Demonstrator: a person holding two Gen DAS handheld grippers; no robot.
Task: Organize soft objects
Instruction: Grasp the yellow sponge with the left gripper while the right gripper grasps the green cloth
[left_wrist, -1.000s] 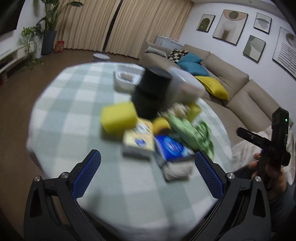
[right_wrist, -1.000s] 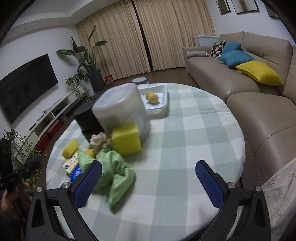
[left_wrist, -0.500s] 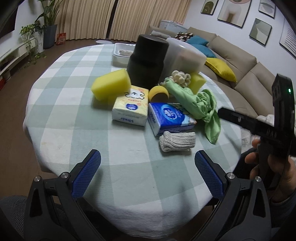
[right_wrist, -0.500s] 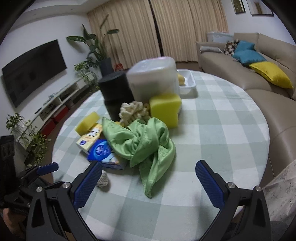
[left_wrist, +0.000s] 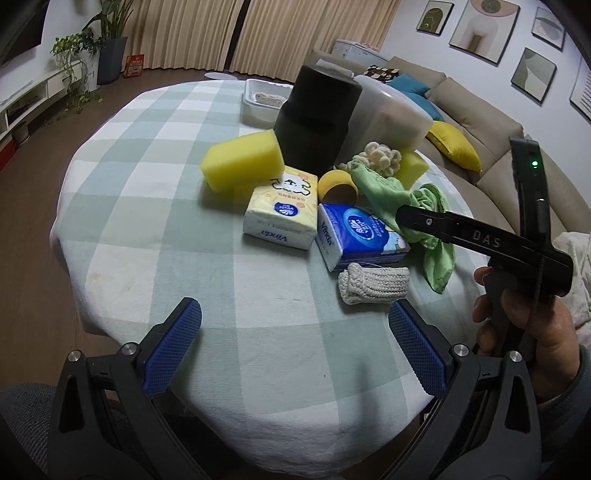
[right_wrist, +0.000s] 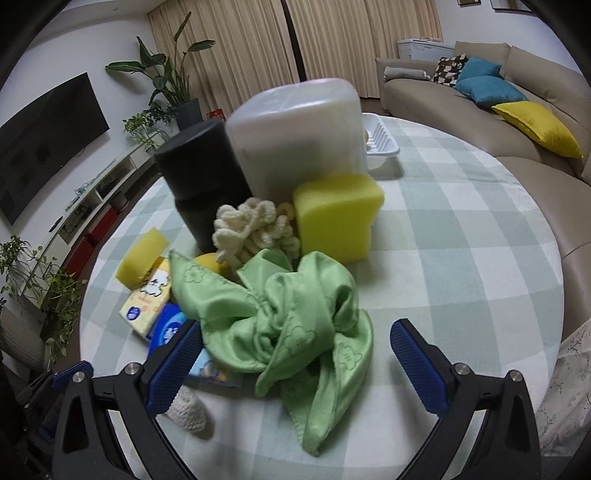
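Soft things lie heaped mid-table: a crumpled green cloth (right_wrist: 291, 321) (left_wrist: 428, 206), two yellow sponges (right_wrist: 338, 214) (left_wrist: 242, 166), a cream fluffy scrubber (right_wrist: 255, 230), a yellow tissue pack (left_wrist: 284, 208), a blue tissue pack (left_wrist: 360, 234) and a rolled white knit cloth (left_wrist: 373, 282). My right gripper (right_wrist: 295, 354) is open, its fingers on either side of the green cloth's near end. My left gripper (left_wrist: 295, 339) is open and empty above the near tablecloth, short of the white roll. The right gripper's body crosses the left wrist view.
A black cylinder (right_wrist: 201, 184) and a translucent lidded bin (right_wrist: 299, 136) stand behind the heap. A white tray (left_wrist: 264, 99) sits at the far side. The round table (left_wrist: 147, 206) has a checked cloth. A sofa with cushions (right_wrist: 532, 122) is to the right.
Both grippers have come closer to the heap. The right one now straddles the green cloth. The left view has steadied after blur. Both stay open.
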